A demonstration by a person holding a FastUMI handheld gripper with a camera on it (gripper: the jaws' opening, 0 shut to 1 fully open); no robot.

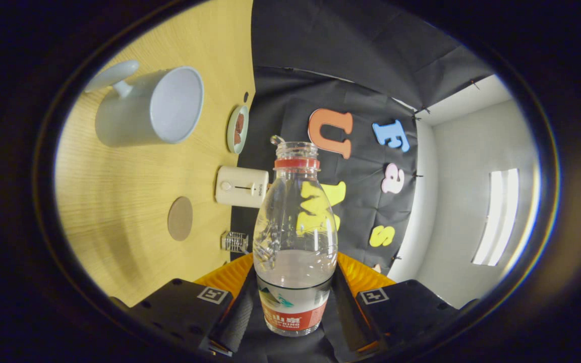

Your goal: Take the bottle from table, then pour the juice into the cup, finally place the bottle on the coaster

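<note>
Pale wood worktop point(119, 201) tilts across the left of the view, carrying the white cup point(149, 107) far off, the round coaster point(180, 218) nearer and a small white box point(241, 187) between them and the wall. The claw point(294, 302) grips the uncapped bottle point(294, 237) low at its label, both fingers pressing its sides. Thin clear plastic, part full, probably light, squashy and slick, so a firm low hold suits; open room lies around cup and coaster.

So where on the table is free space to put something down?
Bare wood lies between the cup and the coaster, and from the coaster toward the gripper, shut on the bottle. It is crowded along the cloth wall: small dish, white box, small clear object.
</note>
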